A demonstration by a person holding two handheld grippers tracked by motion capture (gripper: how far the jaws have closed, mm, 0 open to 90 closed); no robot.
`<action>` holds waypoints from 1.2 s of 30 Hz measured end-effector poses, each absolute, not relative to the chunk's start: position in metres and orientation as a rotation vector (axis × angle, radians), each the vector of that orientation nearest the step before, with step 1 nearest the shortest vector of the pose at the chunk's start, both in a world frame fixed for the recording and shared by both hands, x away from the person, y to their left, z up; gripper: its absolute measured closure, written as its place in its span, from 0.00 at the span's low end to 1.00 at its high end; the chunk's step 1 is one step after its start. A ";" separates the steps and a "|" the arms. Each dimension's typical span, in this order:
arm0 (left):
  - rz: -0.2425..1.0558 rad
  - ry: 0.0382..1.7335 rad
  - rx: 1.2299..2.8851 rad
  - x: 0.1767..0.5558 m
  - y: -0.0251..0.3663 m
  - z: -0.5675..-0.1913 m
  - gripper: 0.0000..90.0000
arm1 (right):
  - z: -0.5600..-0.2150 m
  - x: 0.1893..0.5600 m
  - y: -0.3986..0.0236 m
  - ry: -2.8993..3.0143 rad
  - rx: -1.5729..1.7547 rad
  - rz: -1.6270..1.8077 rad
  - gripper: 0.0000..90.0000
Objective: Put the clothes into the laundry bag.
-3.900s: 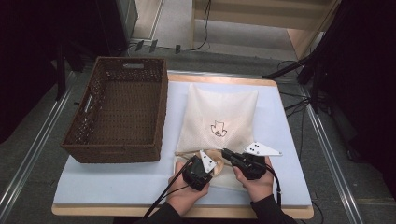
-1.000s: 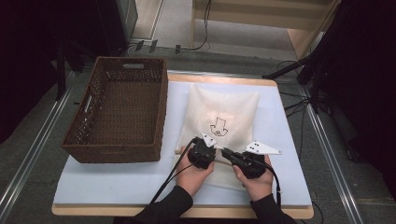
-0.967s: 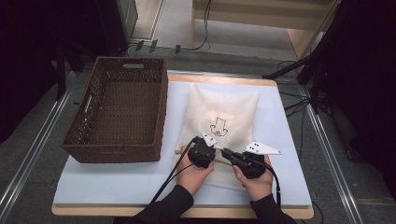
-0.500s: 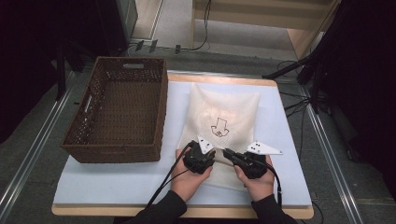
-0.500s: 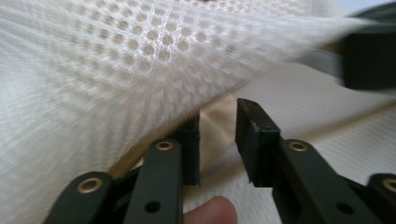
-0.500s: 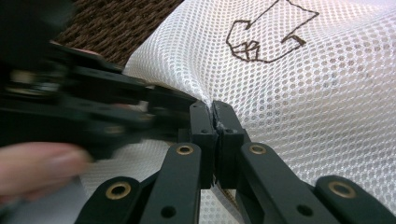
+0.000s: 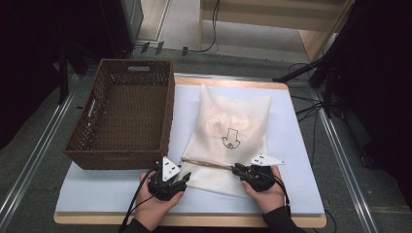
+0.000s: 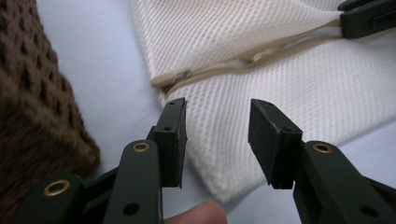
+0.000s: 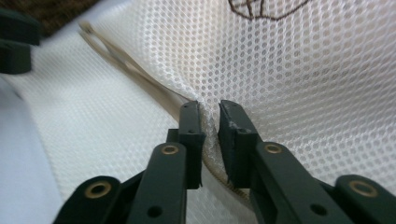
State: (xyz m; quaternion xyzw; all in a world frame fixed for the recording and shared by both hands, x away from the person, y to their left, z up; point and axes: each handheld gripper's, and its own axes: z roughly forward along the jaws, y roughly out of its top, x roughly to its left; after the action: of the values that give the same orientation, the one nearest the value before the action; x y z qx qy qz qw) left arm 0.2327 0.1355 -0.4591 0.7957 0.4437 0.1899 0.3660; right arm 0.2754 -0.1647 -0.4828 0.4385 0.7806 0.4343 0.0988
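A brown wicker basket (image 7: 121, 116) stands on the left of the pale blue table mat (image 7: 97, 189), its long side running away from the person; just right of it, touching or nearly so at the near corner, lies the white mesh bag (image 7: 233, 126), its long axis also running away from the person, a little tilted, with the zipped end nearest the person and the zipper (image 7: 206, 164) crossing it from left to right; a small dark outline drawing sits at the bag's middle, too small to read, and no writing can be made out; the left gripper (image 7: 183, 178) lies at the bag's near left corner, its jaws having just been opening and now parted, pads clear of the cloth, the corner showing between them in the left gripper view; the right gripper (image 7: 236, 169) sits at the zipper's right end, jaws having just eased apart a little yet with a fold of mesh and seam pinched between the pads.
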 end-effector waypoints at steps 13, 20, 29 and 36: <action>0.430 1.063 2.062 0.241 0.092 -0.460 0.71 | -0.463 0.273 -0.167 2.208 1.269 1.393 0.99; 0.449 1.173 2.071 0.273 0.058 -0.466 0.73 | -0.448 0.275 -0.169 2.127 1.287 1.517 0.99; 0.423 1.283 2.048 0.297 0.041 -0.470 0.73 | -0.446 0.277 -0.167 2.137 1.271 1.523 0.99; 0.305 1.384 2.008 0.325 0.021 -0.466 0.86 | -0.448 0.277 -0.161 2.156 1.265 1.501 0.99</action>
State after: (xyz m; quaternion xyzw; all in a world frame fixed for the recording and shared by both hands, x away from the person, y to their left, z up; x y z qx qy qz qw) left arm 0.3252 0.0213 -0.4663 0.7697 0.5306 0.1169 0.3352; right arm 0.2769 -0.1606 -0.4477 0.4309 0.7348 0.5116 0.1126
